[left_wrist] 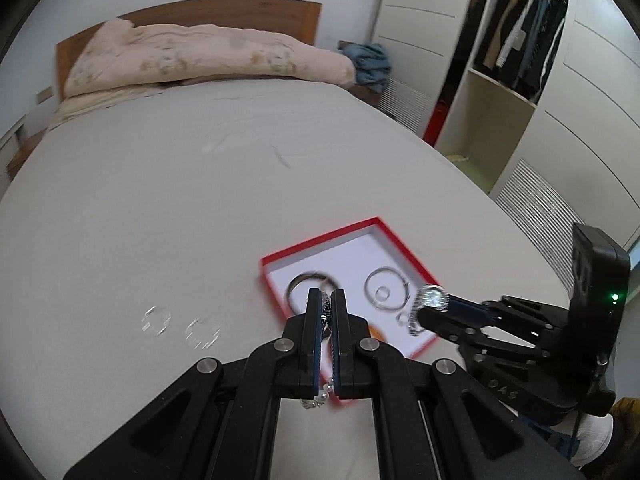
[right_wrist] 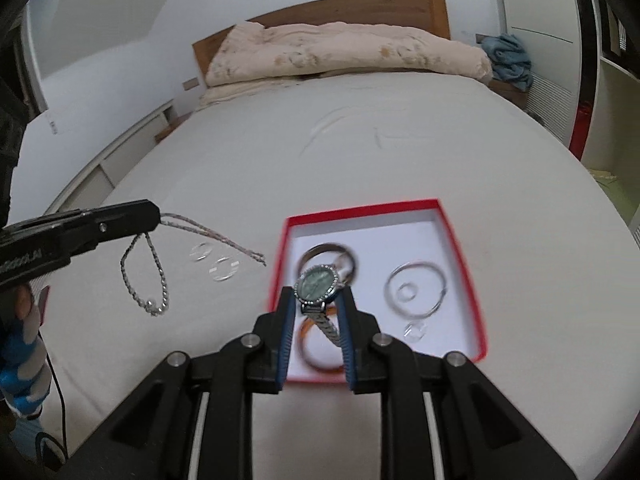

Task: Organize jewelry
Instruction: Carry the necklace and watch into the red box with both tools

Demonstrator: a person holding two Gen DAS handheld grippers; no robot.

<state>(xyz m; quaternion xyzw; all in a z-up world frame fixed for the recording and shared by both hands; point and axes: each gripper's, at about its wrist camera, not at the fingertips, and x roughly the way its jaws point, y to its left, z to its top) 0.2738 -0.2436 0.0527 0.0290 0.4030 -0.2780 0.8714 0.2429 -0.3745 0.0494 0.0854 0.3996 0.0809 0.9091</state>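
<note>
box [right_wrist: 460, 240] on bed [right_wrist: 240, 160], bangles [right_wrist: 416, 292] in box

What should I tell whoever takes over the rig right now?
Left gripper: shut on a silver chain necklace, which dangles over the bed.
Right gripper: shut on a green-faced watch by its metal band, held over the red box.
In the box: a dark bangle, a silver hoop with a small ring inside it, an orange bangle, a small clear piece.
On the bed left of the box: two clear pieces.
Left: set down watch and necklace, probably in the box; perhaps the clear pieces too.
</note>
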